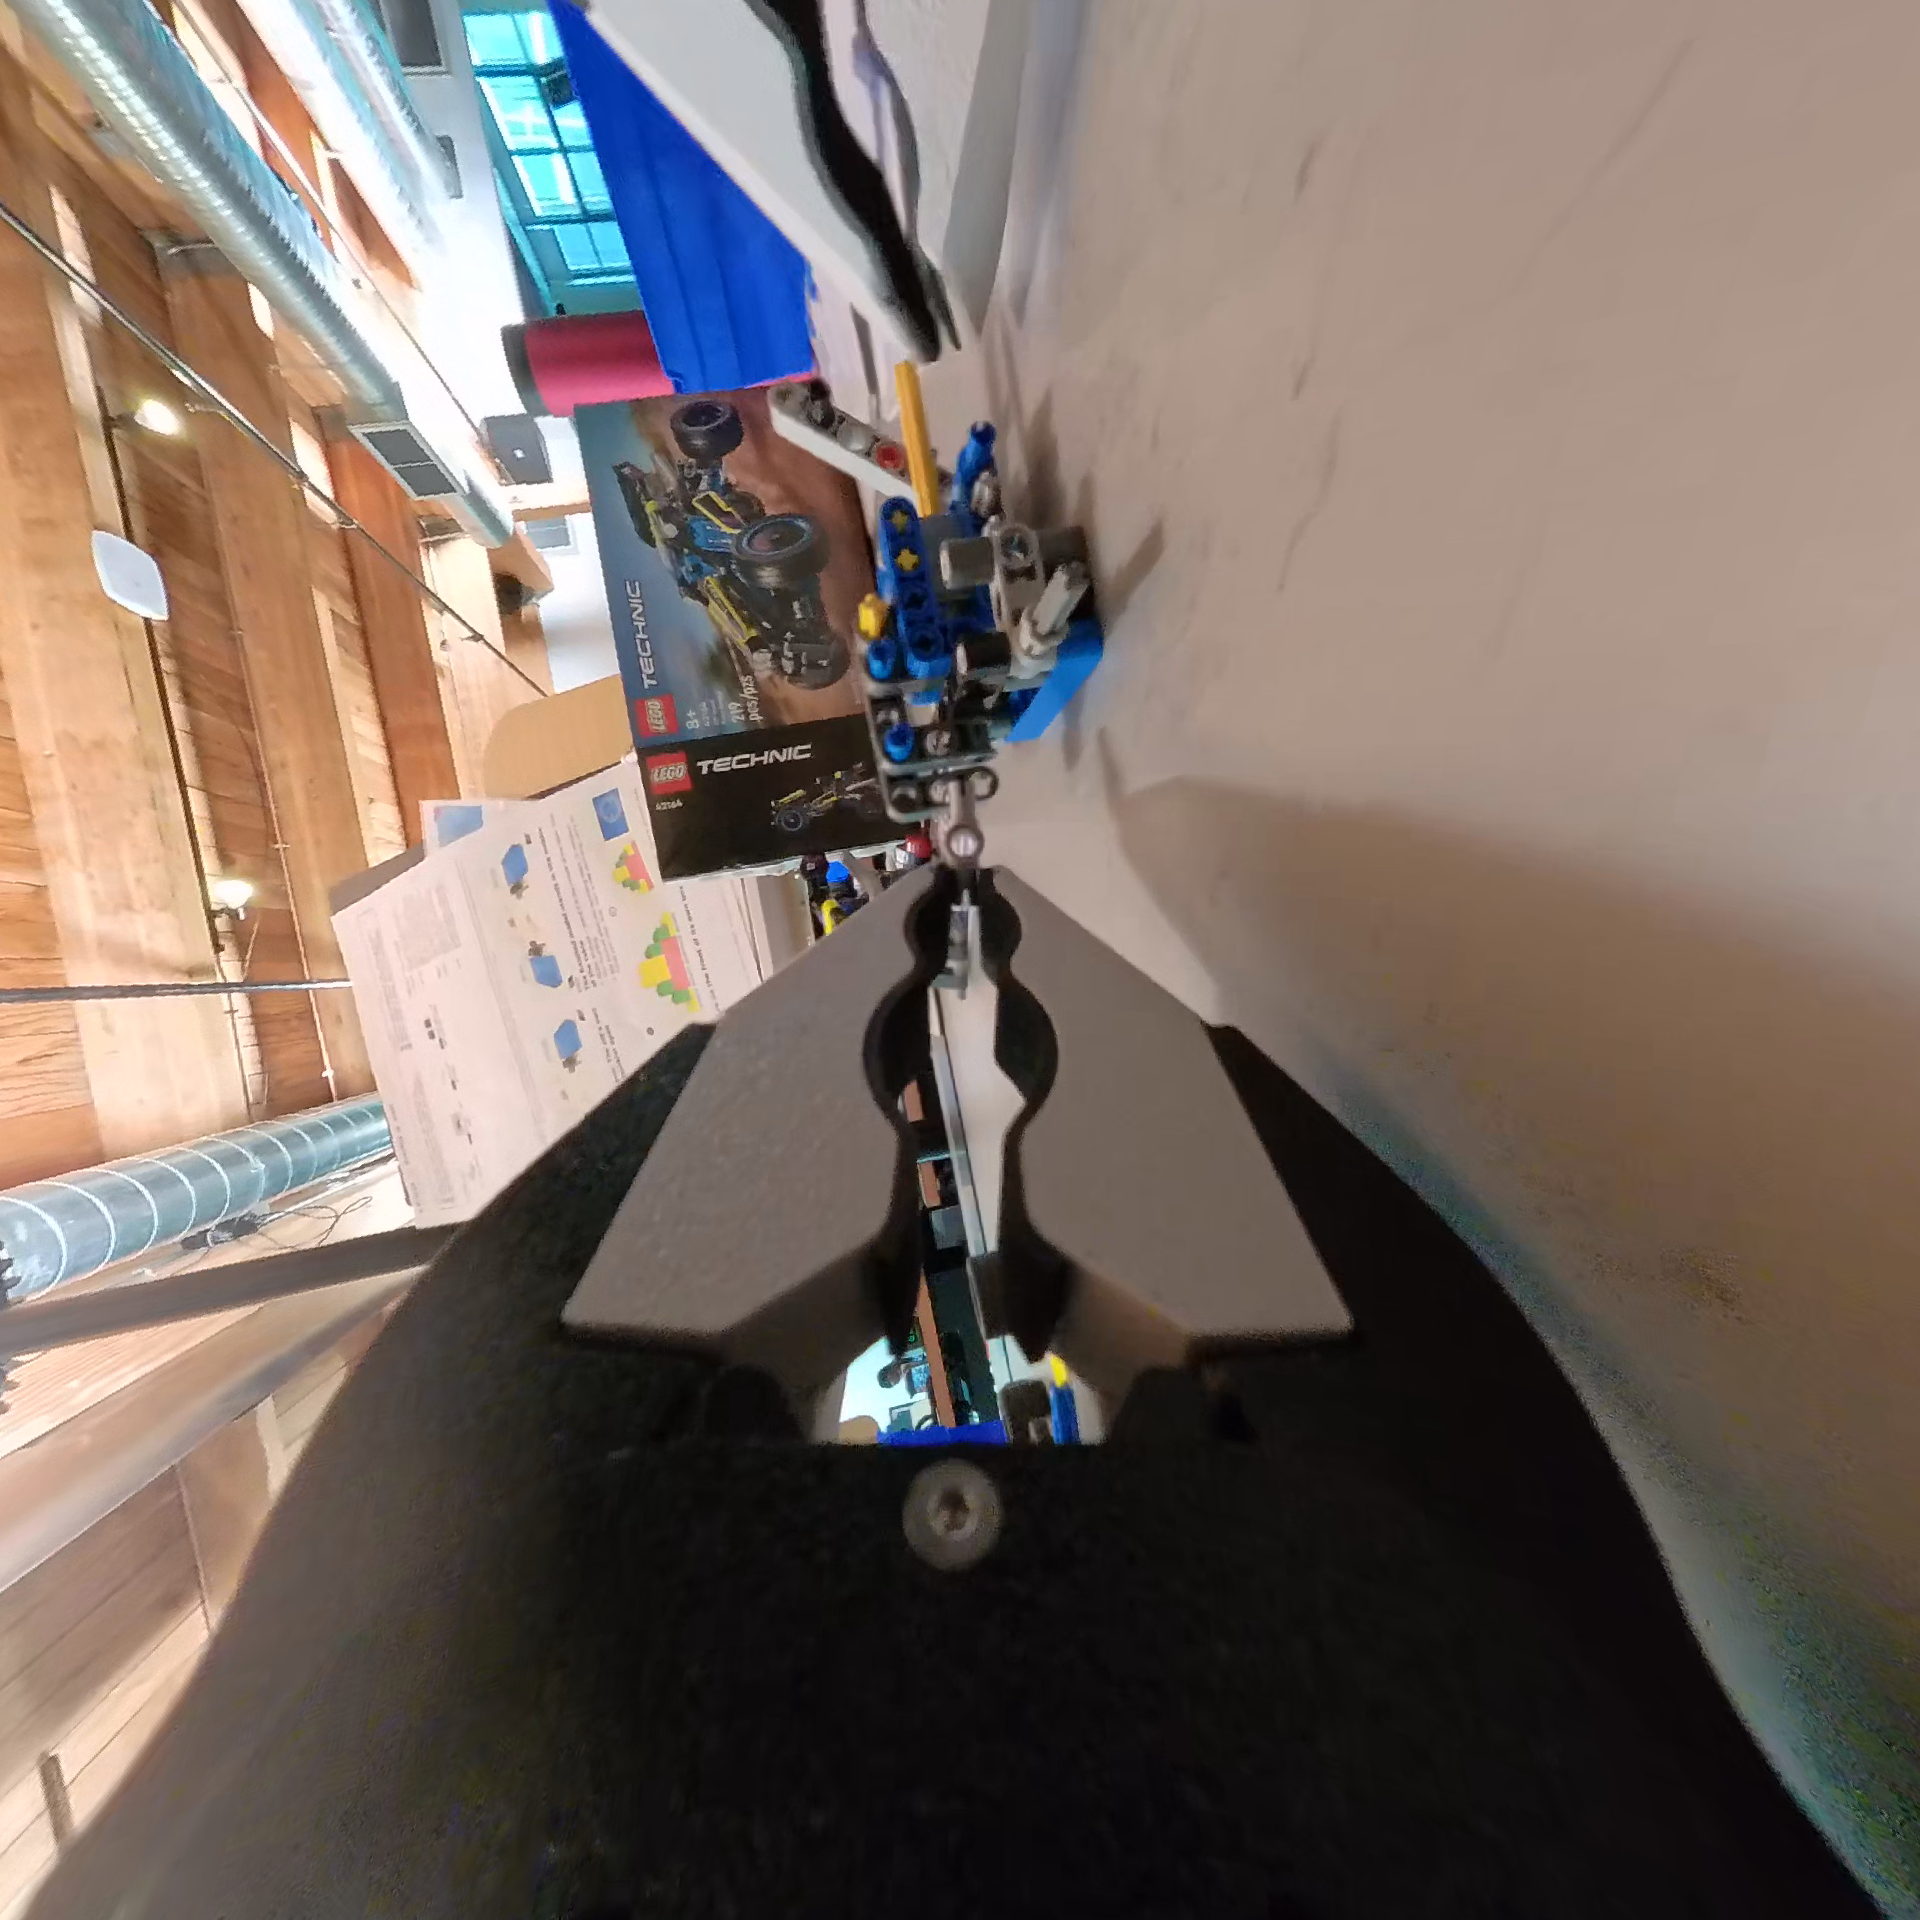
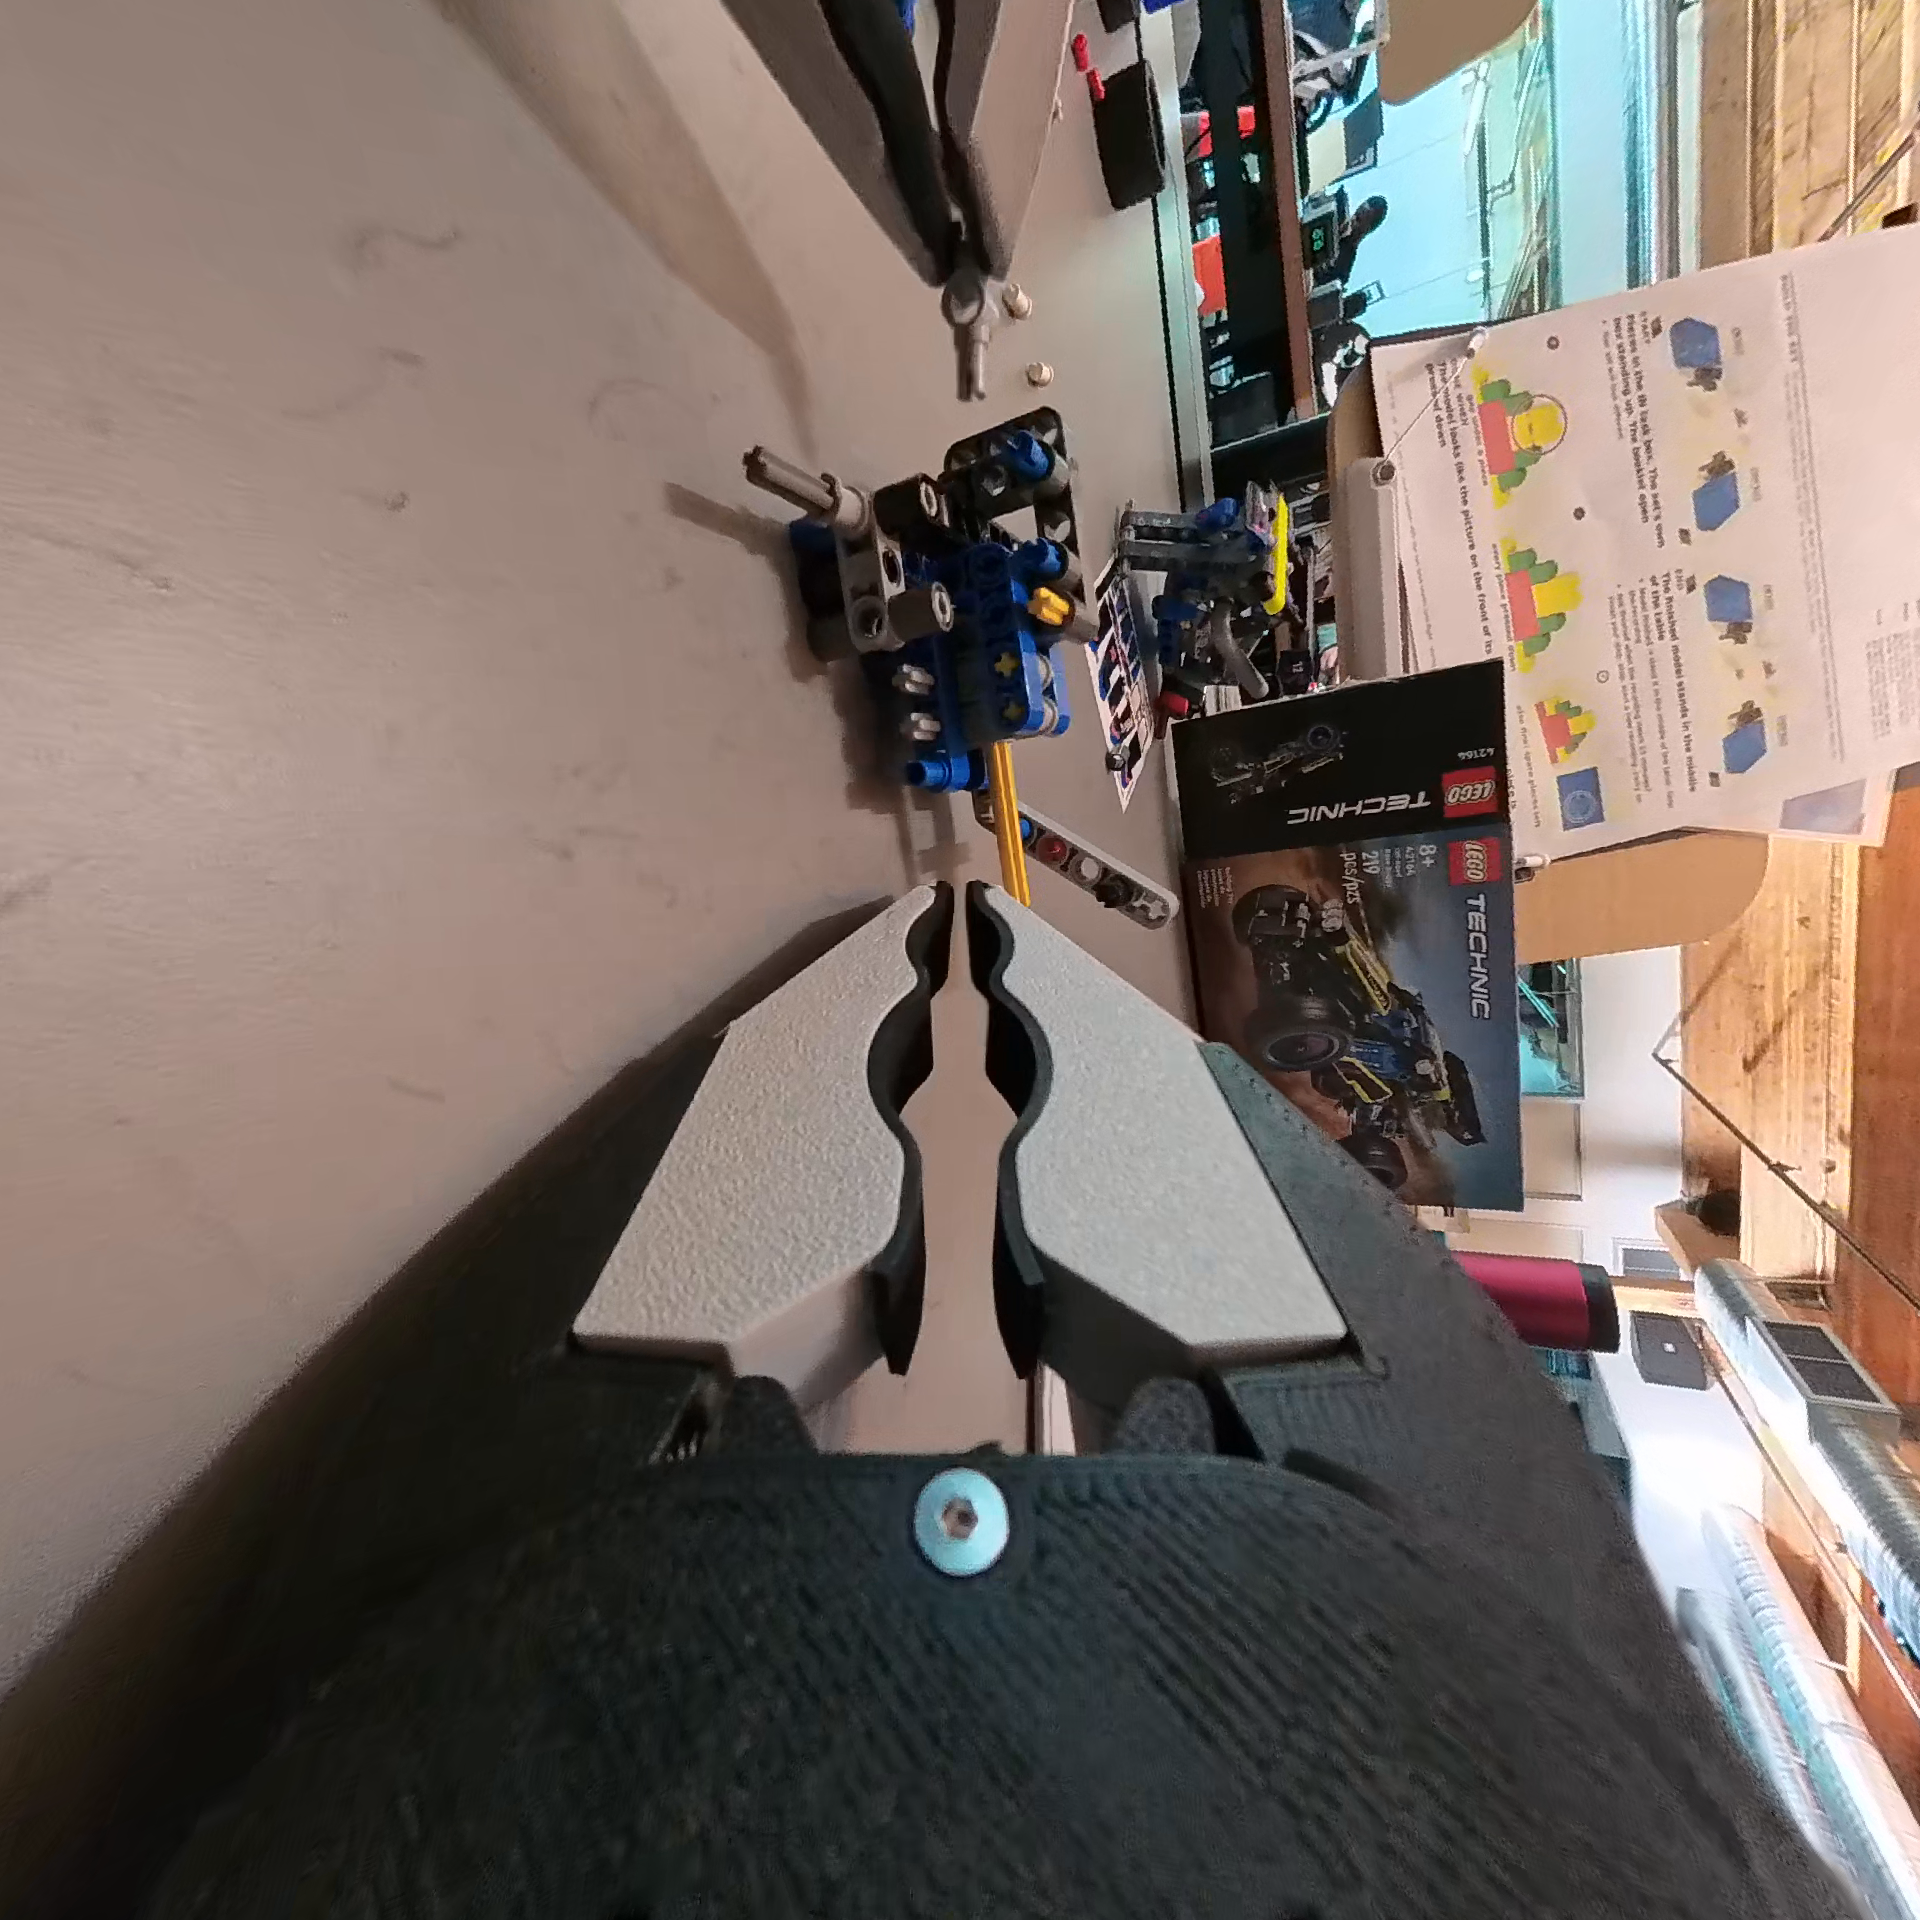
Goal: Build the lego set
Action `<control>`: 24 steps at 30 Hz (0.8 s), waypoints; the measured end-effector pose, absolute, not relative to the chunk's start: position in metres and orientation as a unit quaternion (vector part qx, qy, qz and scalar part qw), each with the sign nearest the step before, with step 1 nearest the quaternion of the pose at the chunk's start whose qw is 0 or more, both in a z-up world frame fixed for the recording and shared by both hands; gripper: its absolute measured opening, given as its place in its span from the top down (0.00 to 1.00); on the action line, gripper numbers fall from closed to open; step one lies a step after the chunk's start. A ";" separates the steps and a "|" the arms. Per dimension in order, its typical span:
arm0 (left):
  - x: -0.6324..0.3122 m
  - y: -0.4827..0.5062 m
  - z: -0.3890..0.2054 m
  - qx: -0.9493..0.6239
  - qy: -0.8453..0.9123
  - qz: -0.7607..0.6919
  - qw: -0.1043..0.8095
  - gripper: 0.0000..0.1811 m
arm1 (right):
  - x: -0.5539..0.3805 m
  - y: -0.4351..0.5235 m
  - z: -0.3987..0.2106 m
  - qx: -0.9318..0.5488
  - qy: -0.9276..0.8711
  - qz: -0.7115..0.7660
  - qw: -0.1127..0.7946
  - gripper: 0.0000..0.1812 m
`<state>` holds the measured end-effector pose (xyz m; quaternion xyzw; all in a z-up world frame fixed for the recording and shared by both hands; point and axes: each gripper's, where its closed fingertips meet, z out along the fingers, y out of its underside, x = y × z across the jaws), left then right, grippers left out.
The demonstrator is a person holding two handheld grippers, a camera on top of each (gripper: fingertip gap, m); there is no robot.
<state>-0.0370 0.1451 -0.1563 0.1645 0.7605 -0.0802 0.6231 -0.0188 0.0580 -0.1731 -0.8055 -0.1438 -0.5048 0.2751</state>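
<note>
- Where the table (image 1: 1455, 520) fills the right half of the left wrist view, the model (image 1: 961, 634), a blue, grey and black build, stands on it just above frame centre; in the right wrist view the model (image 2: 956, 613) sits in the upper middle.
- At the model's lower end in the left view, the left gripper (image 1: 961, 883) is clamped on a small grey pin piece (image 1: 961, 844), held just short of the model's black frame.
- Seen from the right view, the left gripper (image 2: 961, 272) enters from the top edge with the pin piece (image 2: 968, 332) pointing down toward the model, a gap between them.
- Below the model in the right view, the right gripper (image 2: 959, 899) has its fingertips nearly together with a thin slit and nothing between them.
- Beside those tips lies a yellow axle (image 2: 1006, 831), reaching up to the model, and a grey beam (image 2: 1091, 868) lies just right of it.
- Farther right stand the set box (image 2: 1361, 935) and an instruction sheet (image 2: 1662, 540).
- Two tan pegs (image 2: 1029, 332) lie near the left gripper.
</note>
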 end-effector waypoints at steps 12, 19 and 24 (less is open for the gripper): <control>-0.033 0.147 -0.163 0.161 0.772 -0.073 0.610 0.99 | -0.036 0.067 -0.168 -0.820 -0.127 -0.408 0.380 0.96; -0.033 0.147 -0.166 0.164 0.775 -0.071 0.606 0.99 | -0.042 0.067 -0.173 -0.850 -0.105 -0.329 0.398 1.00; -0.035 0.145 -0.167 0.165 0.778 -0.082 0.601 0.99 | -0.047 0.067 -0.176 -0.874 -0.073 -0.264 0.402 1.00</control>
